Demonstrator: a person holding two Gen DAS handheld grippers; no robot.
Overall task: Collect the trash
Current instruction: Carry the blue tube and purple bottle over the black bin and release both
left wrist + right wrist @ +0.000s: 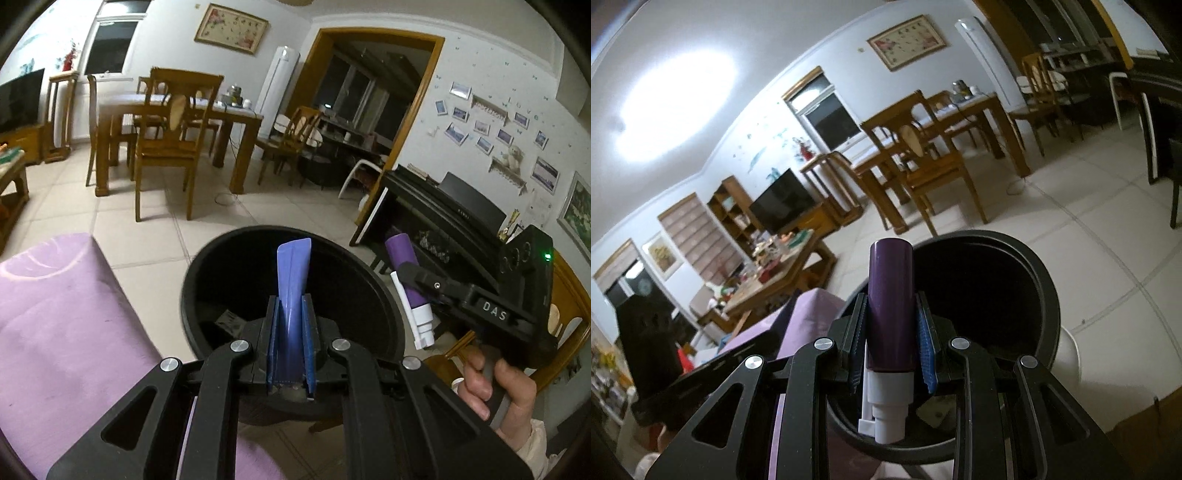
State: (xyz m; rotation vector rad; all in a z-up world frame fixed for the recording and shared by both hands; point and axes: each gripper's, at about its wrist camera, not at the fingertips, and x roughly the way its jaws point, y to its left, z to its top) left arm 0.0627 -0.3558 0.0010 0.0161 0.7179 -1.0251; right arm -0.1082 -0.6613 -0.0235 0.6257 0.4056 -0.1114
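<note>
My left gripper (290,314) is shut on a flat blue plastic piece (293,269) that sticks up over the mouth of a round black bin (384,295). A scrap of paper (227,319) lies inside the bin. My right gripper (891,321) is shut on a purple bottle with a white pump end (890,295), held over the rim of the same black bin (1041,288). In the left wrist view the right gripper (413,271) and its purple bottle (404,273) hang just right of the bin, with a hand (495,384) on the handle.
A lilac-covered seat (62,332) lies left of the bin. Beyond are tiled floor (258,210), a wooden dining table (236,122) with chairs (166,147), a black piano (443,218) at right, and a cluttered coffee table (775,273).
</note>
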